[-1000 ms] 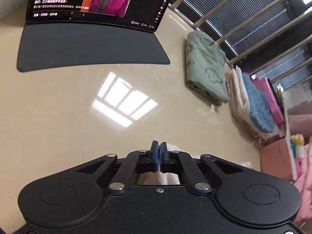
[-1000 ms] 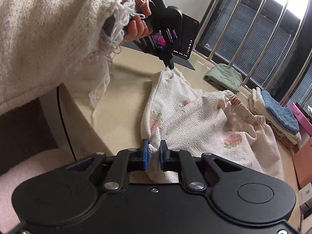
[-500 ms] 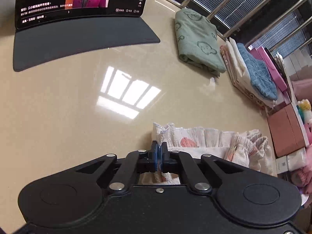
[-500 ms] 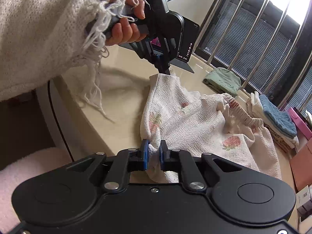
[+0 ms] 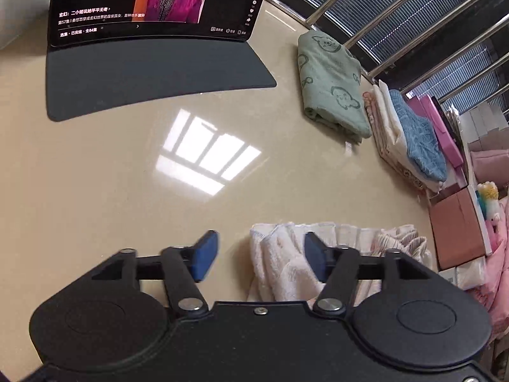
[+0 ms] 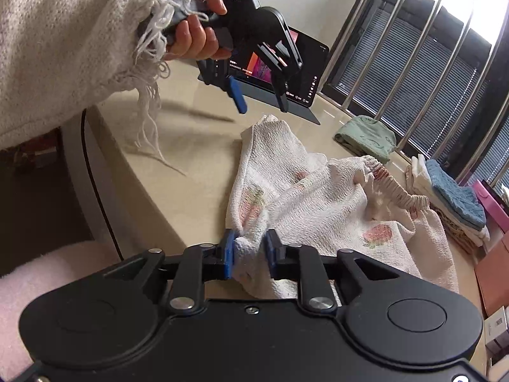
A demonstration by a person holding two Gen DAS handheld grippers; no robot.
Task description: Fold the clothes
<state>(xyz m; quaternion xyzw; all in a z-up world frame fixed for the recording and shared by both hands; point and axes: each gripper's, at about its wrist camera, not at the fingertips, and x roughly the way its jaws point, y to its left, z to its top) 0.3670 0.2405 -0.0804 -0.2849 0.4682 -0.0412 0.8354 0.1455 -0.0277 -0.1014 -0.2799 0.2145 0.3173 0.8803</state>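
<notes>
A white crinkled garment (image 6: 318,197) with strawberry prints and an elastic waistband lies rumpled on the beige table (image 6: 197,159). My left gripper (image 5: 261,256) is open and empty just above the garment's far corner (image 5: 286,254); it also shows in the right wrist view (image 6: 261,102), held by a hand in a cream sleeve. My right gripper (image 6: 249,256) has its jaws slightly parted around the garment's near corner, which bunches between the blue pads.
A tablet (image 5: 152,3) on a dark keyboard cover plays video at the back. A folded green towel (image 5: 331,82) and a stack of folded cloths (image 5: 410,137) lie along the window rail. Pink boxes (image 5: 455,226) stand at the right.
My left gripper has opened and let go of the garment's far corner, which now lies on the table. My right gripper's jaws have widened a little around the near corner.
</notes>
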